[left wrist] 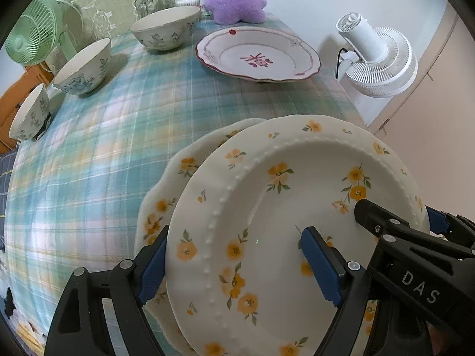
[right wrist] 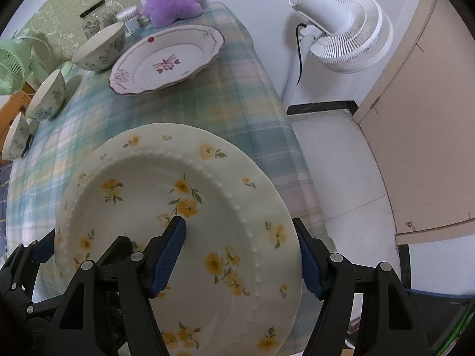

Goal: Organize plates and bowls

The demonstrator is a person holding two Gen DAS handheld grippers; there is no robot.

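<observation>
The left gripper [left wrist: 234, 267], black with blue ribbed pads, straddles the left rim of a round cream ceramic plate with yellow flowers and a beaded ridge [left wrist: 285, 216]: one pad sits under the outer edge and the other lies on the inner well, so it appears clamped on the rim. The right gripper [right wrist: 242, 258] does the same on the opposite rim, one pad inside the well and one outside the edge, apparently pinching it as well. The plate is tilted, carried between the two tools just above a second, scalloped cream plate with yellow flowers [left wrist: 166, 195] that lies on the green-and-blue plaid tablecloth [left wrist: 98, 160] near the table's front corner. Glazed ceramic like this is stiff, fairly heavy, slick and chip-prone (the ribbed pads likely help), so opposite rim grips with even pressure look the sound choice, and it should be lowered flat, not dropped, onto the plate beneath. Farther off sit a scalloped white plate with dark red trim [left wrist: 258, 56] and three white bowls with blue-green floral print: nearest [left wrist: 29, 115], middle [left wrist: 84, 65] and farthest [left wrist: 166, 29].
</observation>
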